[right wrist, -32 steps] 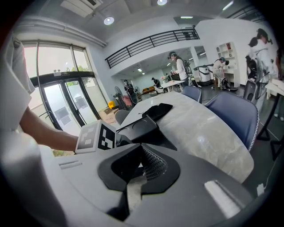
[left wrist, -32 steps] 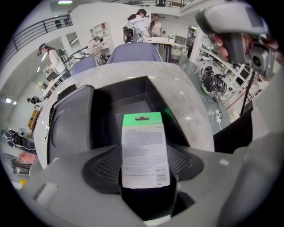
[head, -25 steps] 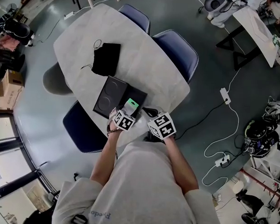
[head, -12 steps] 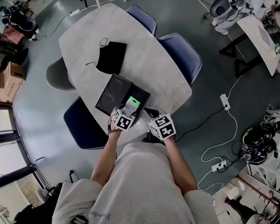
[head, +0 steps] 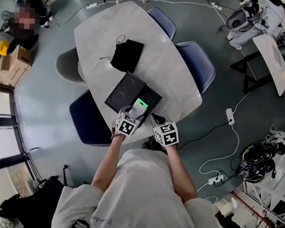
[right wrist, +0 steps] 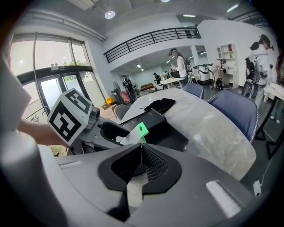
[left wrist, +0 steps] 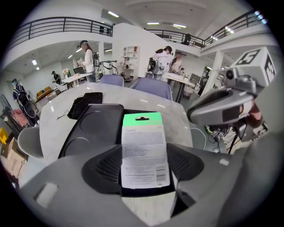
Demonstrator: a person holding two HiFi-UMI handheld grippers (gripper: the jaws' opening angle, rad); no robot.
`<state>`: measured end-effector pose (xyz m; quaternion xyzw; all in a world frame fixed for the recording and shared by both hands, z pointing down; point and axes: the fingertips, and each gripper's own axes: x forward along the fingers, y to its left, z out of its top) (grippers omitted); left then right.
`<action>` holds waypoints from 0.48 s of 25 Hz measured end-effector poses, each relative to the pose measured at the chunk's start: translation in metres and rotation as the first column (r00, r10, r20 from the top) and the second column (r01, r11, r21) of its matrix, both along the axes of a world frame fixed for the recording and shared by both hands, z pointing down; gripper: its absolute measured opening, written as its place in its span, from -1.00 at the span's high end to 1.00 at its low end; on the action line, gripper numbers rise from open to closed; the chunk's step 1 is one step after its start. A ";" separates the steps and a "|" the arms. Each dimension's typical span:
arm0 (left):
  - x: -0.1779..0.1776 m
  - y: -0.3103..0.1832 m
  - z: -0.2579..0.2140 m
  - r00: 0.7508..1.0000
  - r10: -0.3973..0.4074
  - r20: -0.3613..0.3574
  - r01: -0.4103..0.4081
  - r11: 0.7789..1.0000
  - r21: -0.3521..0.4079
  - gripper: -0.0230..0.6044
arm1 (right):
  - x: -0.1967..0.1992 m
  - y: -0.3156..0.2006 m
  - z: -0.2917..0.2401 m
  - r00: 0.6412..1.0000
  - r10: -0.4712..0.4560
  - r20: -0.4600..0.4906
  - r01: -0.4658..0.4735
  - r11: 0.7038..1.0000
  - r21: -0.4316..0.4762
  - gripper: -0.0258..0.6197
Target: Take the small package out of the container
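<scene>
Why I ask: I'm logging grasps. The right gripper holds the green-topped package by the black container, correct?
Not quite: it is the left gripper that holds the green-topped package by the black container, its jaws shut on it. The left gripper view shows this.

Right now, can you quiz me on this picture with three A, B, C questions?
1. Where is the black pouch?
A. on a chair
B. on the table
C. on the floor

2. What colour is the top strip of the package?
A. green
B. red
C. yellow

3. What is the left claw doing?
A. open and empty
B. holding the pouch
C. shut on the package

Answers:
1 B, it lies on the tabletop beyond the box.
2 A, the strip above the white label is green.
3 C, its jaws press the package's two sides.
</scene>
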<state>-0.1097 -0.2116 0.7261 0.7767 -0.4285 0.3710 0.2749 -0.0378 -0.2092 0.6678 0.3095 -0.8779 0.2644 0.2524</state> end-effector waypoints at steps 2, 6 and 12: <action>-0.007 0.001 -0.010 1.000 -0.018 -0.014 0.019 1.000 0.023 -0.24 | -0.006 0.003 -0.001 1.000 0.018 0.018 -0.018 1.000 0.001 0.92; -0.007 0.013 -0.026 0.998 -0.033 -0.054 0.036 0.998 0.048 -0.24 | -0.002 0.010 -0.002 0.994 0.098 0.050 -0.099 0.995 0.024 0.92; -0.023 0.030 -0.049 0.991 -0.050 -0.124 0.063 0.993 0.100 -0.23 | -0.017 0.033 -0.020 0.987 0.133 0.093 -0.139 0.988 0.062 0.92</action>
